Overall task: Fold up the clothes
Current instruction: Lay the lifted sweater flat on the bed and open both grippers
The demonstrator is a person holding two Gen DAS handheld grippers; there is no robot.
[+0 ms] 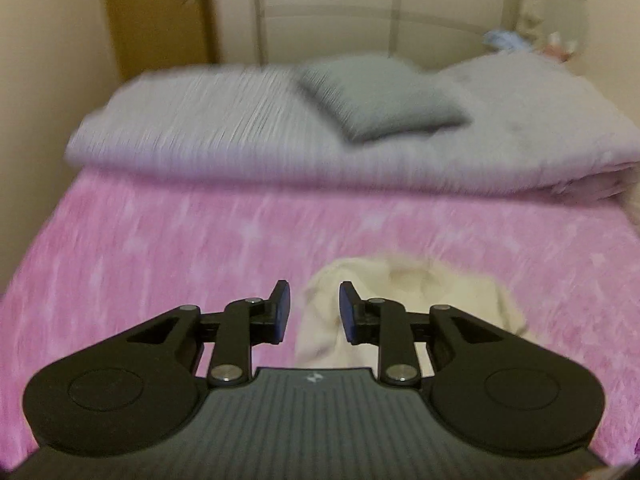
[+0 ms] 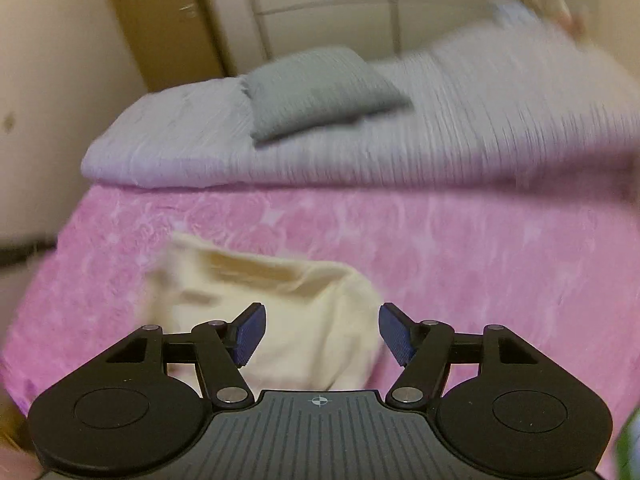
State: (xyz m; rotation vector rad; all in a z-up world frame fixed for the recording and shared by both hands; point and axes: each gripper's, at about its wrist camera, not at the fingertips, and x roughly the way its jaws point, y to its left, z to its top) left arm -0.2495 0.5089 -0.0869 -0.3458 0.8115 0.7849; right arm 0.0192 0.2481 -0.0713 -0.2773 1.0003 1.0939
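**A:** Where does the cream garment [image 1: 404,312] lie from each gripper?

**B:** Ahead of and below both, bunched on the pink bedspread [image 1: 140,248]. In the left wrist view the left gripper [image 1: 315,312] points at its left part, and most of the cloth spreads off to the right. In the right wrist view the right gripper [image 2: 320,334] sits almost squarely over it, with the heap running up and to the left.

**A:** So which one is nearer?

**B:** The right looks better centred, I'd say. How high either hangs above the cloth I can't tell; both views are smeared.

**A:** And the jaws?

**B:** The left's are parted only a little, with nothing between the pads. The right's stand wide apart and are empty too. Cloth shows through both gaps, but it lies beyond the pads and is not pinched.

**A:** Does it have a long axis?

**B:** It's hard to say. It's a crumpled lump with what may be a neck opening toward the far side. I'd guess it needs spreading flat before any fold — each gripper taking an edge on its own side.

**A:** What about the surface and the room?

**B:** It's a soft bed, so the cloth will sink and drag. Further back lies a folded lilac quilt [image 1: 240,136] with a grey pillow [image 1: 380,100] on top of it — well clear of the garment. Beyond that are cream walls and a pale headboard.
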